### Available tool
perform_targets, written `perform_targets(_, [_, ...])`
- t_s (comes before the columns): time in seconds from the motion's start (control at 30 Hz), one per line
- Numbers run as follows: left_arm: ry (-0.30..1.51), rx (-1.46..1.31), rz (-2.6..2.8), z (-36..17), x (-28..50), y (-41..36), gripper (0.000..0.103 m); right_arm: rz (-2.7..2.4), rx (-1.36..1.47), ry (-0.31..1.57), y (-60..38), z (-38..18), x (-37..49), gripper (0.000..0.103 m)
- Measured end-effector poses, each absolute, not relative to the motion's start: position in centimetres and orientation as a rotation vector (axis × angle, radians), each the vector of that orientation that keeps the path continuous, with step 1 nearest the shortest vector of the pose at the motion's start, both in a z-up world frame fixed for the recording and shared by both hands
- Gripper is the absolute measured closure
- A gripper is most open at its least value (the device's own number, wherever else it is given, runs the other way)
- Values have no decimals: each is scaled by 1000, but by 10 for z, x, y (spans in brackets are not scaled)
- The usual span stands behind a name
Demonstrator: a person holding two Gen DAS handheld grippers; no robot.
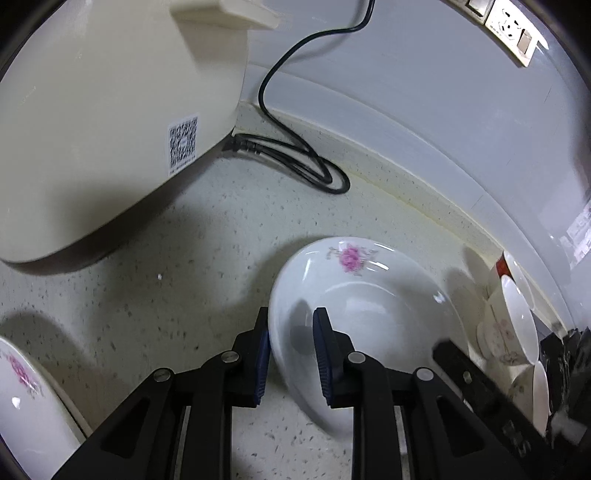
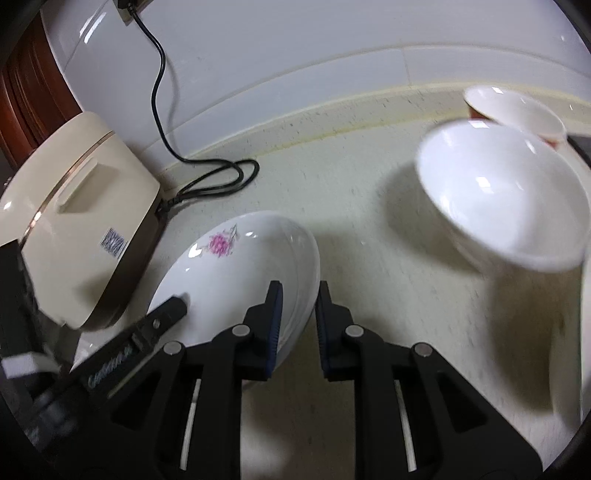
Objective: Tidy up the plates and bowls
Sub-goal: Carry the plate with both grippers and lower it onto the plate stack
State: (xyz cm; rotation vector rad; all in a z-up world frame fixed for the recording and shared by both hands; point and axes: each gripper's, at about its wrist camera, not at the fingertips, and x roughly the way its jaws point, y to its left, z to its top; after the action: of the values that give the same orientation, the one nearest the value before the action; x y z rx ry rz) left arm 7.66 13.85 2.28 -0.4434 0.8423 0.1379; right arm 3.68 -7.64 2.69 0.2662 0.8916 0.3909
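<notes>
- We see the left gripper [image 1: 291, 354] narrowed onto the near left rim of a white flowered plate [image 1: 369, 291] — one blue pad outside the rim, one inside.
- We see the right gripper [image 2: 298, 325] likewise narrowed onto the opposite rim of the same plate [image 2: 240, 273], its pads either side of the edge.
- The plate sits between the two grippers, tilted, over the speckled bench [image 1: 192, 258]; we cannot tell whether its underside still touches the surface.
- A cream rice cooker [image 1: 110, 122] stands to the plate's left, its black cord [image 1: 295, 155] looping along the bench to a wall socket [image 1: 511, 27].
- White bowls [image 2: 506, 195] stand to the plate's right, near the wall — blurred in both views.
- A second flowered plate [image 1: 26, 391] shows at the lower left edge of the left wrist view.
</notes>
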Motion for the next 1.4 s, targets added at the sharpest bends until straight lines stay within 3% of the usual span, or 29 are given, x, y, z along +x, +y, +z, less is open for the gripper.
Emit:
perform_targets(0.13, [828, -442, 130, 23, 84, 135, 70, 404, 289, 928, -81, 21, 27, 82])
perform_targets(0.27, [818, -347, 135, 23, 88, 121, 69, 417, 308, 933, -80, 20, 30, 75])
perform_targets(0.3, [811, -373, 126, 22, 88, 124, 70, 418, 307, 928, -80, 20, 31, 73])
perform_targets(0.33, [808, -390, 128, 22, 87, 128, 81, 420, 304, 926, -80, 20, 31, 73])
perform_targets(0.37, [807, -412, 131, 21, 86, 133, 86, 420, 300, 924, -81, 20, 31, 75])
perform_targets(0.43, [792, -453, 124, 21, 81, 141, 88, 440, 321, 914, -84, 21, 29, 81])
perform_targets(0.7, [661, -386, 85, 49, 40, 117, 88, 405, 275, 766, -99, 37, -15, 81])
perform_targets(1.4, [567, -336, 88, 65, -49, 107, 88, 431, 305, 623, -108, 52, -82, 81])
